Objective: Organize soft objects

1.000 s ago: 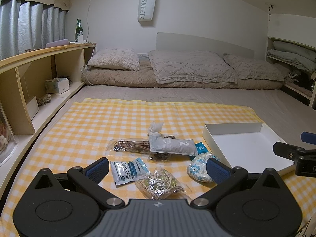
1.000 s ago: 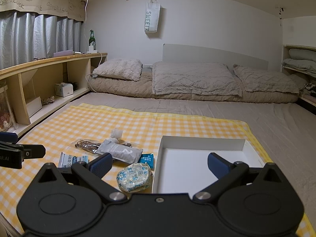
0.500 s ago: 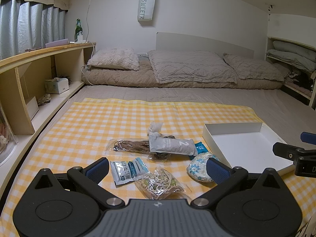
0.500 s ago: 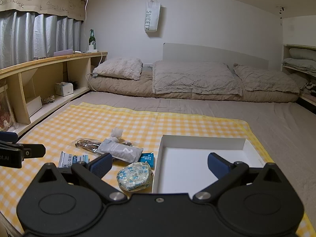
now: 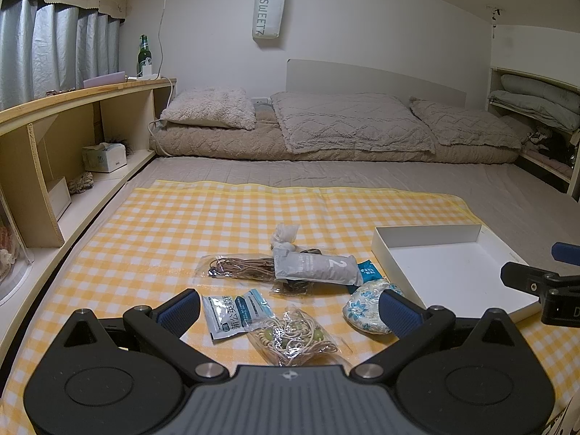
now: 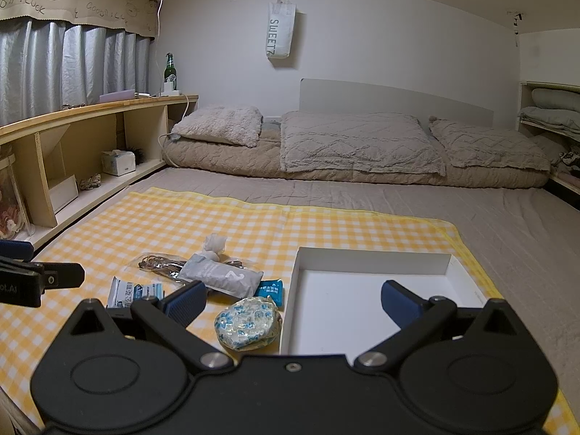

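Two hand-held tools hover low over a yellow checked cloth [image 5: 217, 224] spread on a bed, with a white tray [image 5: 449, 275] as the landmark. The left tool [image 5: 288, 310] is spread wide and grips nothing; between its blue pads lie a clear bag of beaded cord [image 5: 293, 337] and a white-and-blue sachet [image 5: 235, 311], both well to the left of the white tray. The right tool [image 6: 291, 301] is likewise spread wide and empty, its right finger over the tray's floor and its left finger over the cloth to the tray's left.

A floral pouch [image 6: 248, 322] lies just beside the tray's left wall, near its front corner. Behind the pouch, a small teal packet [image 6: 270, 290] sits close against the same wall. Farther left of the tray, a grey sachet marked "2" [image 5: 313, 266] rests on top of a clear bag of brown cord [image 5: 239, 266], and a knotted white bundle [image 5: 284, 235] touches the sachet's far end. The tray itself sits on the cloth's right part.

Beyond the tray, grey pillows [image 6: 359, 143] line the head of the bed. A wooden shelf [image 6: 90, 137] runs along the wall to the tray's far left.
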Available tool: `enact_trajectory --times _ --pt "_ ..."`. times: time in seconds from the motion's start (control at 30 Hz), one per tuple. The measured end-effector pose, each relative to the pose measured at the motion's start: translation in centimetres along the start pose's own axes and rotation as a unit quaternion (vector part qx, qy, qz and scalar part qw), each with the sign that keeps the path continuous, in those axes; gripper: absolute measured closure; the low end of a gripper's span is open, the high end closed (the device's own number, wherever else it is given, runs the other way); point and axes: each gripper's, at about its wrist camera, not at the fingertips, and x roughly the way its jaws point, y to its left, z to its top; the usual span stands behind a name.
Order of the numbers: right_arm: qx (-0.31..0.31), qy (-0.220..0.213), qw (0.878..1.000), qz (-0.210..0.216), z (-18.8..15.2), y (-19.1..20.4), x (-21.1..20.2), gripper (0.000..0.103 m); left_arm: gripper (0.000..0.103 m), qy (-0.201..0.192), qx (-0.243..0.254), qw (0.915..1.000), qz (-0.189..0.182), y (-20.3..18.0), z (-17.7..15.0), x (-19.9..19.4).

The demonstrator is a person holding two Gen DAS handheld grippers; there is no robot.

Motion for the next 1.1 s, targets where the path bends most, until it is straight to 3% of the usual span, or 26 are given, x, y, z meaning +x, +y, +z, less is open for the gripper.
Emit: enact_trajectory --times 0.73,1.1 --pt "-0.007 -0.003 1.0 -0.001 0.0 0.6 -0.3 0.0 0.0 -0.002 0.003 0.9999 0.012 -0.4 0.4 0.5" --pt "-0.075 -0.036 0.996 -0.006 3.2 0.4 -0.2 0.0 0.0 -0.006 0.007 0.9998 0.019 -0.2 3.4 1.7"
